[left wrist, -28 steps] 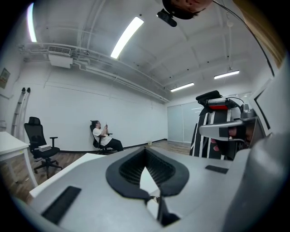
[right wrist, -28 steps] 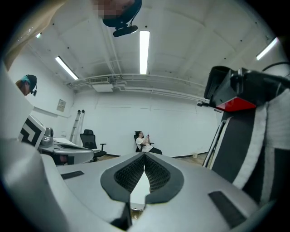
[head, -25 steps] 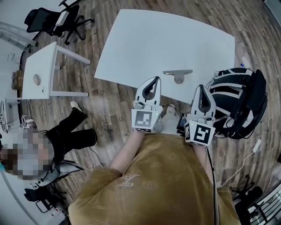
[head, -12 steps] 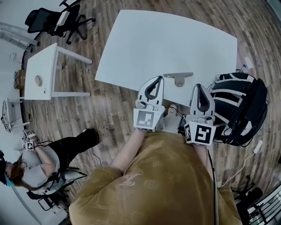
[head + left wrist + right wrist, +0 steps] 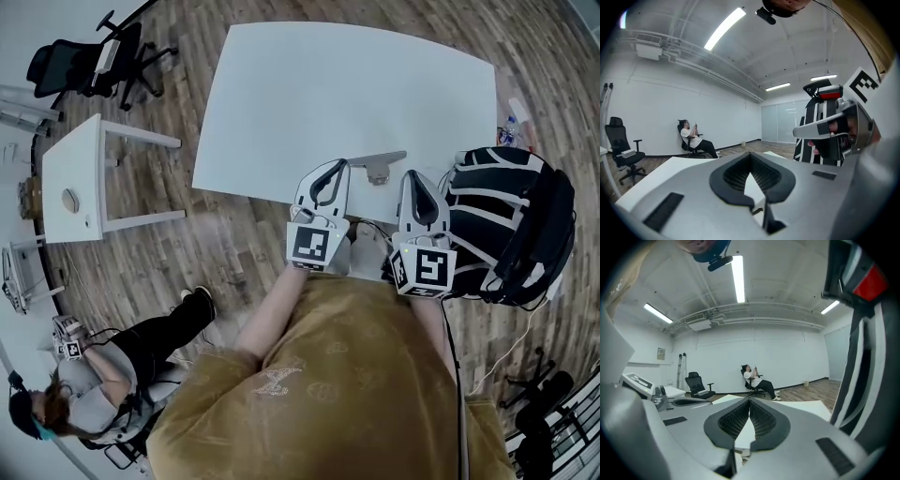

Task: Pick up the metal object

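Observation:
A flat grey metal object [image 5: 376, 164] with a short stem lies at the near edge of the white table [image 5: 356, 84]. My left gripper [image 5: 335, 168] is shut and empty, its tips just left of the object at the table's edge. Close by on the other side, my right gripper [image 5: 412, 176] is also shut and holds nothing, its tips just short of the object. The left gripper view shows the left gripper [image 5: 750, 157] with its pads meeting over the table top. The right gripper [image 5: 749, 402] looks the same in its own view.
A black-and-white backpack [image 5: 511, 220] sits right beside the right gripper. A small white side table [image 5: 70, 178] and an office chair [image 5: 89, 61] stand to the left. A person [image 5: 112, 375] sits at the lower left. Another seated person [image 5: 757, 380] is by the far wall.
Both grippers have edged forward and now flank the metal object at the table's near edge. The seated person at the left has shifted lower in the head view.

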Available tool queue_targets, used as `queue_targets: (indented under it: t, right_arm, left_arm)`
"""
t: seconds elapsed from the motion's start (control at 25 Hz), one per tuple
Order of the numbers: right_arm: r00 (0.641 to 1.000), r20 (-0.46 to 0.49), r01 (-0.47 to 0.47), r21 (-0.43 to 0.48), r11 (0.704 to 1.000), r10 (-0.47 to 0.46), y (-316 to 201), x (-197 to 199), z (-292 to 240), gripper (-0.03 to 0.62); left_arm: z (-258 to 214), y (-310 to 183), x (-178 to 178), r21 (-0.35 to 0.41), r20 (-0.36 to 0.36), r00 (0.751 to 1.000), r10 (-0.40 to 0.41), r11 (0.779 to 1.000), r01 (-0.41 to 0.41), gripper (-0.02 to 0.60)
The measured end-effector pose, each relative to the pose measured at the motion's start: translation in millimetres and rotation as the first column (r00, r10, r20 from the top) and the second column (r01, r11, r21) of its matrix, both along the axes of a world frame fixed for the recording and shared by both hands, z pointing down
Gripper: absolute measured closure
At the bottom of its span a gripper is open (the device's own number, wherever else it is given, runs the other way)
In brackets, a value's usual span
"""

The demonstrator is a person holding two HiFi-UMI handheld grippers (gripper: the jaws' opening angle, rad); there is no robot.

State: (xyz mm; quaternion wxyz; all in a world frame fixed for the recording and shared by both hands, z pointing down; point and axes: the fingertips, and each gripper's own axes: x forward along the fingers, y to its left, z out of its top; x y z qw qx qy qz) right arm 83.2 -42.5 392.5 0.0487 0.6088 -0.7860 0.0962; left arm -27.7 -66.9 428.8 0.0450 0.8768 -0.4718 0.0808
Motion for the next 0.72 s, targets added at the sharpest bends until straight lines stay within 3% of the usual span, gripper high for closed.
queue_targets:
  t: [0.4, 0.72]
  right_arm:
    - [0.995, 0.091, 0.046, -0.156, 0.987, -0.032, -16.1, -11.3, 62.3, 0.585]
    - [0.989, 0.145, 0.059, -0.317, 0.947, -0.013, -14.0, -10.9, 124.9, 0.585]
  left_arm:
    - [48.1, -11.4, -1.2, -0.074, 0.031, 0.999, 0.035, 0.997, -0.033, 0.575]
    - [84.9, -10.5, 4.2, -0.142, 0.054, 0.996, 0.073, 0.988, -0.064, 0.575]
